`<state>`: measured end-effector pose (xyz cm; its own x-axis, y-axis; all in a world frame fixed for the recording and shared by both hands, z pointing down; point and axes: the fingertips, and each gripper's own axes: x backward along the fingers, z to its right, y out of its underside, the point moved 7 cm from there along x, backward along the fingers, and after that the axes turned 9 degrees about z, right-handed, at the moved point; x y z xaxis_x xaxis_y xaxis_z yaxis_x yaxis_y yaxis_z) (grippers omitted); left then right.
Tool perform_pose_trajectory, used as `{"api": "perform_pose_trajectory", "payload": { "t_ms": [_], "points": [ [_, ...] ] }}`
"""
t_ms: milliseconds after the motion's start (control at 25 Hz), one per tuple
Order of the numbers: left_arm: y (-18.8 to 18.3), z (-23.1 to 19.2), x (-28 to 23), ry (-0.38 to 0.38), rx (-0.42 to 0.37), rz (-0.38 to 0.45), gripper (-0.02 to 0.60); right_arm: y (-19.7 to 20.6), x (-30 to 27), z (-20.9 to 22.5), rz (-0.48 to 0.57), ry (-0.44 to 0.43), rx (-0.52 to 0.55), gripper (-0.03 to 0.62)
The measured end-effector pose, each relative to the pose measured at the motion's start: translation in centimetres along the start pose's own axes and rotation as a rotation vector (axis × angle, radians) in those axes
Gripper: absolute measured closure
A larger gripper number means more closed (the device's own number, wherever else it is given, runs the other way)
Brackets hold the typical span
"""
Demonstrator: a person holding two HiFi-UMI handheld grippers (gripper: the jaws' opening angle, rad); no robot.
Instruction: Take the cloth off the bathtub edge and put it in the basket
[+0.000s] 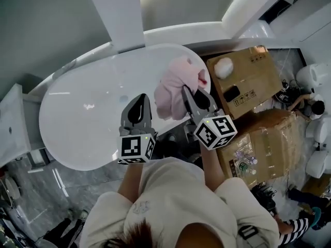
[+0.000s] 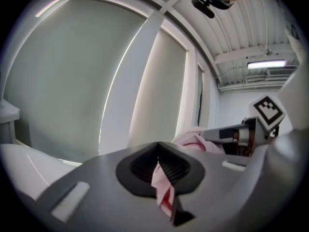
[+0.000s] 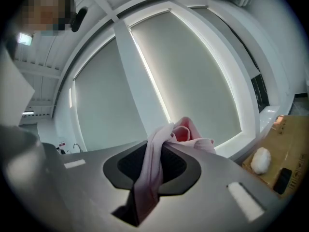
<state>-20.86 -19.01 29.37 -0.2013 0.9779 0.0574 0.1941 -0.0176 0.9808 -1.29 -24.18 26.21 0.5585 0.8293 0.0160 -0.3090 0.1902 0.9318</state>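
Observation:
The pink cloth [image 1: 176, 87] hangs in the air over the right end of the white bathtub [image 1: 77, 123], bunched between my two grippers. My left gripper [image 1: 139, 102] is shut on a thin fold of it, which shows pinched between the dark pads in the left gripper view as the cloth [image 2: 162, 187]. My right gripper [image 1: 187, 93] is shut on a thicker fold, and the cloth [image 3: 153, 170] drapes over its jaws and down between them. The right gripper [image 2: 231, 134] also shows at the right of the left gripper view. No basket is in view.
An open cardboard box [image 1: 243, 81] stands right of the tub with a white fluffy ball [image 1: 224, 67] and a black item [image 1: 231, 93] on it. A larger wrapped carton [image 1: 264, 143] lies nearer. A white pillar [image 1: 121, 14] rises behind the tub.

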Motion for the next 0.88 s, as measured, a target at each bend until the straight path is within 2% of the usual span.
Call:
{"api": "perform_pose_trajectory", "payload": {
  "t_ms": [360,880],
  "points": [
    [-2.2,1.2,-0.1,0.035,-0.03,0.065,0.532,-3.5,-0.1,-1.7,0.057,-0.051,0.05,0.526],
    [-2.4,2.3,-1.0,0.037,-0.019,0.067,0.532,-4.1,0.5,-0.5,0.055,-0.038,0.023,0.528]
  ]
}}
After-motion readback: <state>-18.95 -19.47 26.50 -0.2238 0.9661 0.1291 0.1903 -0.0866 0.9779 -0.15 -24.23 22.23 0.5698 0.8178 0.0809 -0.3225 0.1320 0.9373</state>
